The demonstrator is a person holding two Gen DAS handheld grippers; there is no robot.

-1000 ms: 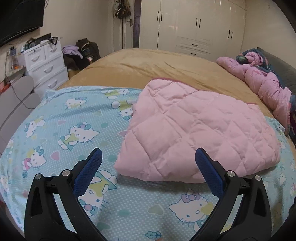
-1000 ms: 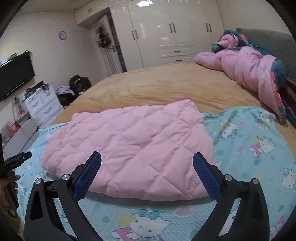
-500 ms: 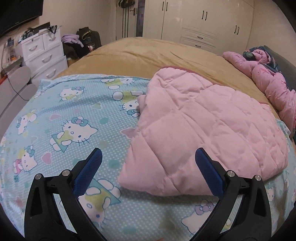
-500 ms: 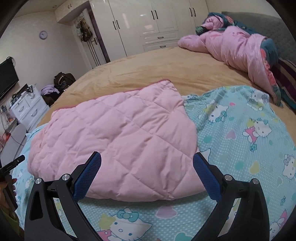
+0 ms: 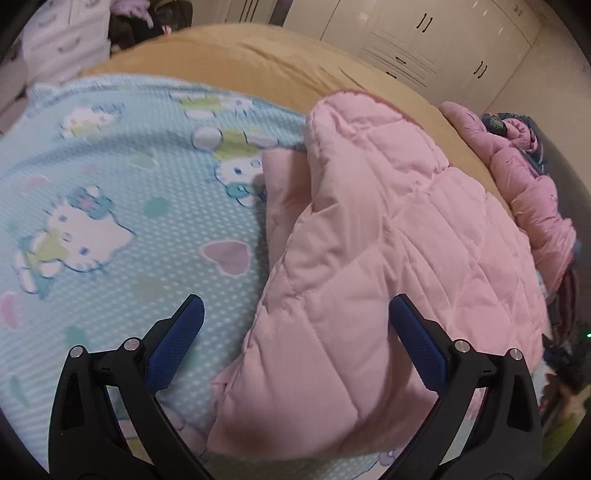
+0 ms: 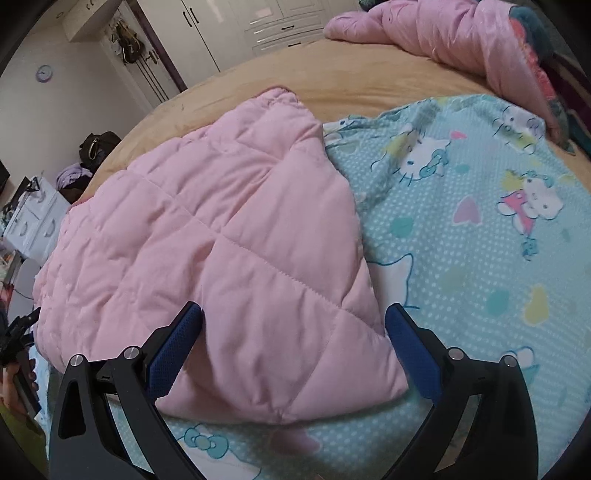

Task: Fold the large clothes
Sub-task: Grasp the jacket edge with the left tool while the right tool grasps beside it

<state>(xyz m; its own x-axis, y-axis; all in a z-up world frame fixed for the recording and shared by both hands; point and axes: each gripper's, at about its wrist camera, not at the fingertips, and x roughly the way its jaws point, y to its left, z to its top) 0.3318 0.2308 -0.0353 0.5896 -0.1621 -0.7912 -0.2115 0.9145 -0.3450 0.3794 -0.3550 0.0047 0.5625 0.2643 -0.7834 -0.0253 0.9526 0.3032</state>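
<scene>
A pink quilted garment (image 5: 388, 236) lies folded into a rough rectangle on a light-blue cartoon-cat blanket (image 5: 110, 206) spread over the bed. My left gripper (image 5: 295, 325) hovers open just above the garment's near left corner, its jaws wide apart with nothing between them. In the right wrist view the same garment (image 6: 207, 236) fills the middle, and my right gripper (image 6: 293, 326) stands open over its near right corner. The cat blanket (image 6: 480, 258) shows to the right of it.
A tan bedspread (image 6: 351, 74) covers the far bed. A crumpled pink duvet (image 6: 443, 33) lies at the headboard side. White wardrobes (image 5: 443, 40) and a white drawer unit (image 6: 33, 218) line the walls. A hand with the other gripper (image 6: 14, 354) shows at the left edge.
Both grippers have come down and forward toward the garment's near corners, which now fill more of each view. Both stay open. The garment has not moved.
</scene>
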